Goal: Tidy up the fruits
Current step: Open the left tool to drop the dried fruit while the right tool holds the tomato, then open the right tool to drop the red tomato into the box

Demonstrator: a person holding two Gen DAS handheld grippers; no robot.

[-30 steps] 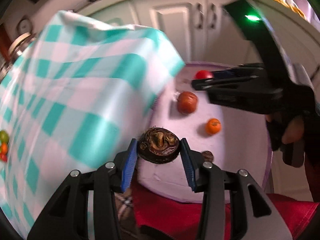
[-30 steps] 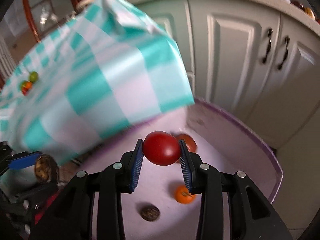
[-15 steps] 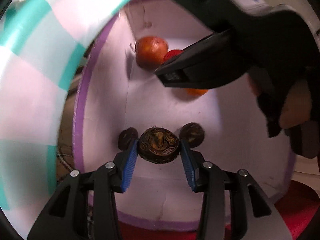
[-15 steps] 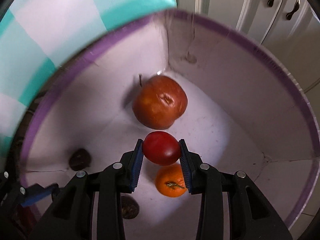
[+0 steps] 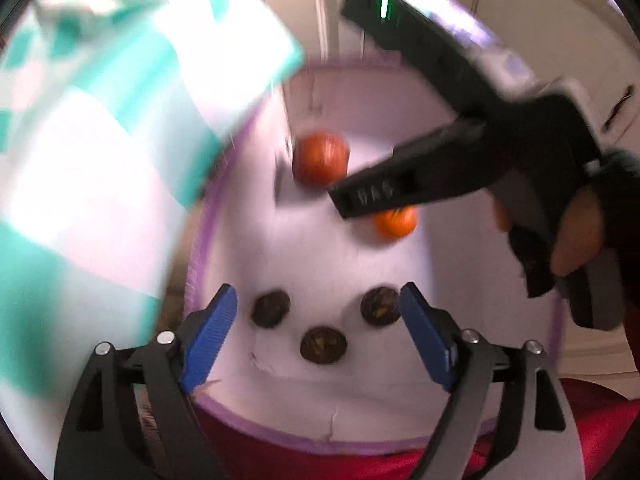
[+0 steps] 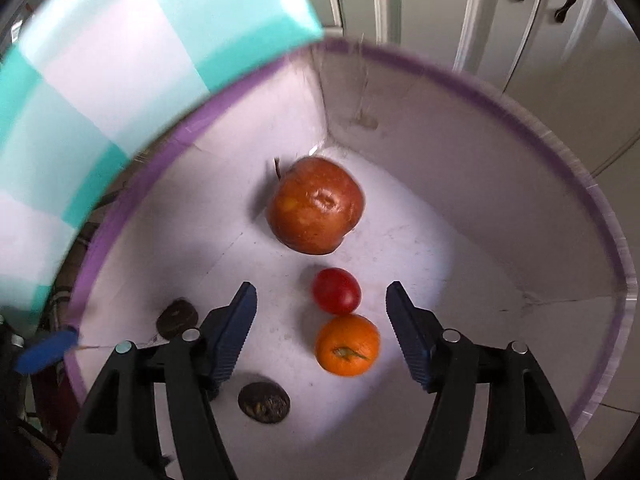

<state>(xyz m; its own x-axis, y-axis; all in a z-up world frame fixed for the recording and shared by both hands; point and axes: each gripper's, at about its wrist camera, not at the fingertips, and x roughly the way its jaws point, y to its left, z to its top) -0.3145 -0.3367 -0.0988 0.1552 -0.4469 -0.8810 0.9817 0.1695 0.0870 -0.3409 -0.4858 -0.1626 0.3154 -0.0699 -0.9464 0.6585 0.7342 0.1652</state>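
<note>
We look down into the white bin (image 6: pixel 500 208) with the purple rim, which fills most of both frames; all fruit in view lies on its floor. At upper left a teal-and-white checked cloth (image 6: pixel 120 80) overhangs the rim, and white cabinet doors (image 6: pixel 500 20) close the top of the right wrist view. A red fabric (image 5: pixel 600 432) shows at the bottom of the left wrist view. No tabletop is visible.

Largest fruit: the apple (image 6: pixel 316 206), centre frame, stem toward upper left. Below it the orange (image 6: pixel 347 345), then the small red tomato (image 6: pixel 337 290) just above the orange, close to or touching it; we cannot tell which.

Right hand-held gripper (image 6: pixel 322 332): jaws have just been opening and stand released. The tomato and orange lie in line between the blue pads, on the floor, neither pressed.

Left hand-held gripper (image 5: pixel 318 326): jaws have just been opening, also released. Three dark, flat, roundish fruits lie there, the lowest one (image 5: pixel 323 345) centred between the pads, the other two (image 5: pixel 271 309) (image 5: pixel 380 306) up beside either pad. This view is blurred.

Judgement: both drops look done. Each gripper's fruit lies directly ahead and below, so the coming move is a straight lift clear of the rim. The right gripper body crosses the upper right of the left view, so the two could collide.
</note>
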